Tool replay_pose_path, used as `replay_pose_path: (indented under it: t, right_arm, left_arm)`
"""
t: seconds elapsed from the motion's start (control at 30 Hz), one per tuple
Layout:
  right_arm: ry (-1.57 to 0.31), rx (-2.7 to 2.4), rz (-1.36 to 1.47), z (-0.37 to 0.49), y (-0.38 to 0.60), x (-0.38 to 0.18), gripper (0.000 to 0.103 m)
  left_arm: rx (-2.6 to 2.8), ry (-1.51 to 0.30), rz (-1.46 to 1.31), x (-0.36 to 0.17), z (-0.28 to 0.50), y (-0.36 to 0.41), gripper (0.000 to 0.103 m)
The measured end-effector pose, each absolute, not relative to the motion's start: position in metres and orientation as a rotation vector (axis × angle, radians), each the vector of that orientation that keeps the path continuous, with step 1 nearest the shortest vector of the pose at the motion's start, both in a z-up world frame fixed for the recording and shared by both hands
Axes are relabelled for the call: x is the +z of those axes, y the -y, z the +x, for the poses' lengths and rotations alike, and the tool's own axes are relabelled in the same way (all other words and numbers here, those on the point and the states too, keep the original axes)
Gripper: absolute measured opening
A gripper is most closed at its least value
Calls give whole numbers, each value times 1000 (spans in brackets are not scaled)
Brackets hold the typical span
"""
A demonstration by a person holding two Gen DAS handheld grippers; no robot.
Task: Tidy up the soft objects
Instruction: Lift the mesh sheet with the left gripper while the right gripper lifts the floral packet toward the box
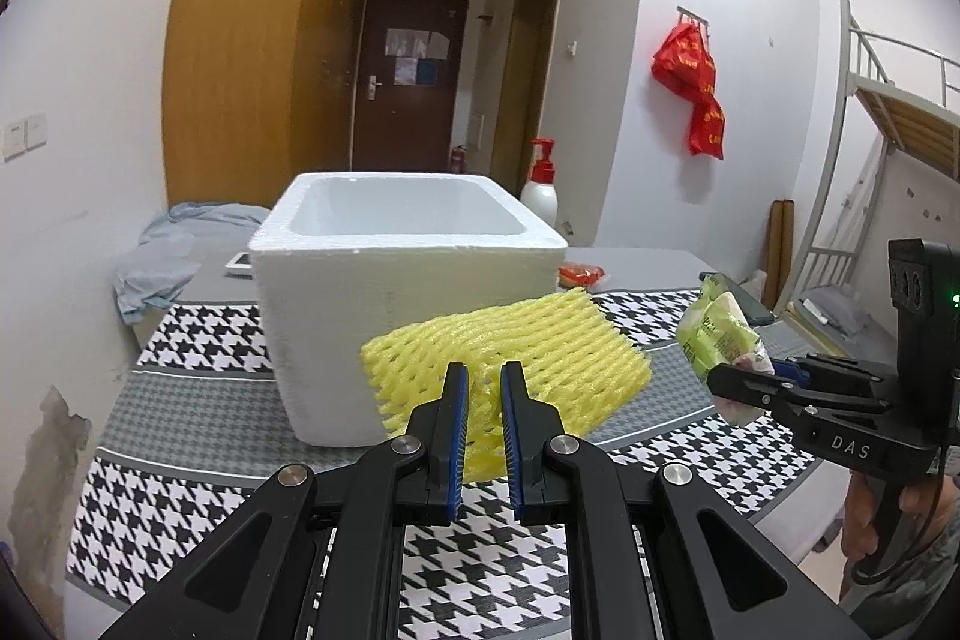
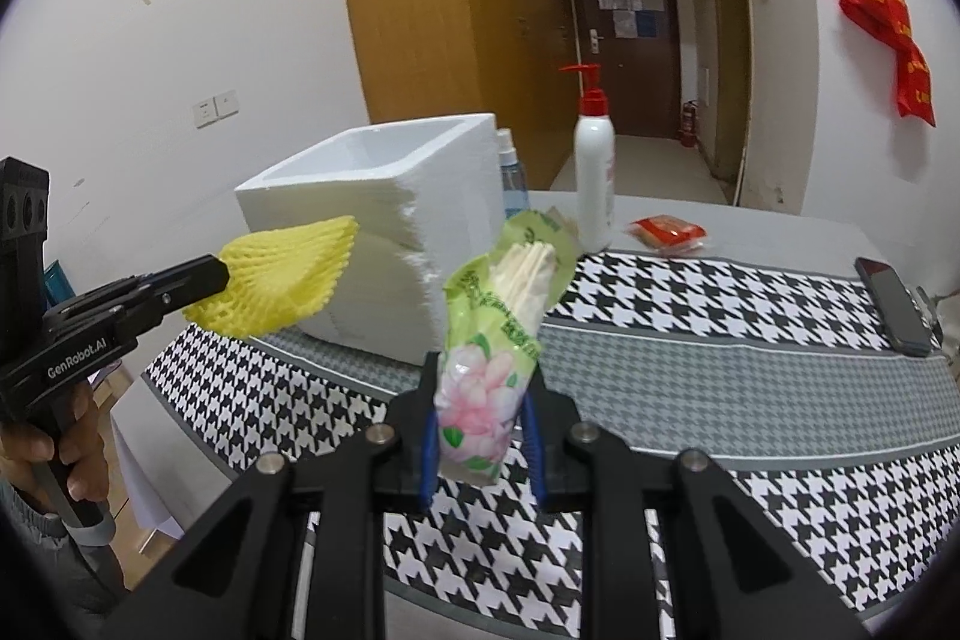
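Note:
My left gripper is shut on a yellow foam fruit net and holds it above the table, in front of an open white foam box. The net also shows in the right wrist view, held by the left gripper. My right gripper is shut on a green tissue pack with a pink flower print, lifted above the table to the right of the box. The pack also shows in the left wrist view, held by the right gripper.
A houndstooth cloth covers the table. A white pump bottle with a red top, a small spray bottle, a red packet and a phone stand behind and right. Blue cloth lies at the left.

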State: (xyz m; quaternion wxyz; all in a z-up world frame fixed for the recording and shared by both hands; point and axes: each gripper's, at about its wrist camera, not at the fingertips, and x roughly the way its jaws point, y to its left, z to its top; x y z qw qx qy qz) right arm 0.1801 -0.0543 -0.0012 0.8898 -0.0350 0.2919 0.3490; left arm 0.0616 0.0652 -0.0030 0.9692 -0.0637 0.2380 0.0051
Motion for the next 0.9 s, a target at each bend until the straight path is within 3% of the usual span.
replay_pose_path:
  t: [0.9]
  right_arm:
    - [-574,770,-109,184,31,18,27]
  left_arm:
    - [37,-451,-121,16,59,-80,12]
